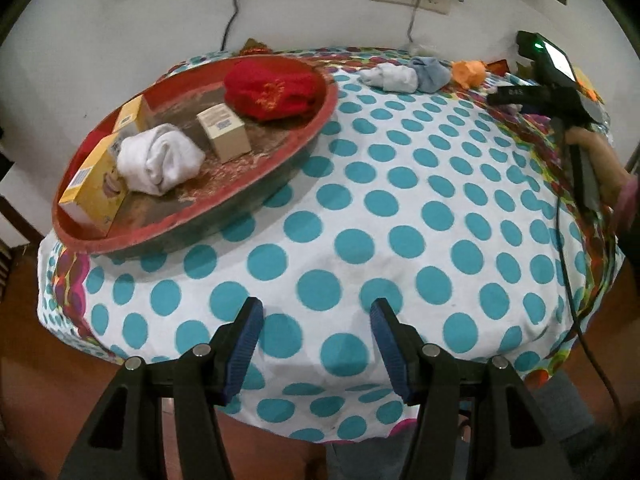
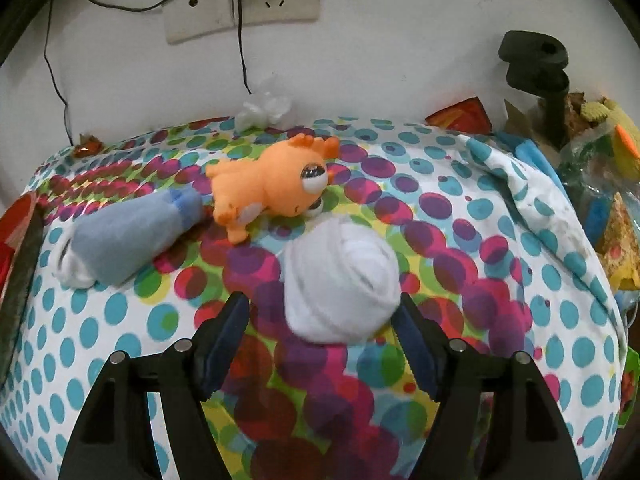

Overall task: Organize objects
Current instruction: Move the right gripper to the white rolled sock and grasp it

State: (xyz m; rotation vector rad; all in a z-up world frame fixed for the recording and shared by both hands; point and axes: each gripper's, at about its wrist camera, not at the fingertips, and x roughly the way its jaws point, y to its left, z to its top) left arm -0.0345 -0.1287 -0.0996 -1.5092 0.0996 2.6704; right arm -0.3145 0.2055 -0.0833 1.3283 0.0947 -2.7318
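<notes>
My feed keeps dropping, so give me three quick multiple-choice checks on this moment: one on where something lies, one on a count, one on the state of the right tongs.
1. Where does the red knitted bundle lie?
A. In the red round tray
B. On the floor
C. Between the left tongs

2. How many small cardboard boxes are in the tray?
A. One
B. Three
C. Five

3. How do the right tongs stand?
A. Shut with nothing in them
B. Open, around the white rolled sock
C. Clamped on the orange toy animal

Answers:
1 A, the bundle sits at the tray's far side.
2 B, two yellow boxes at the left and one pale box in the middle.
3 B, both fingers stand apart, the sock between their tips; the toy lies farther off.
</notes>
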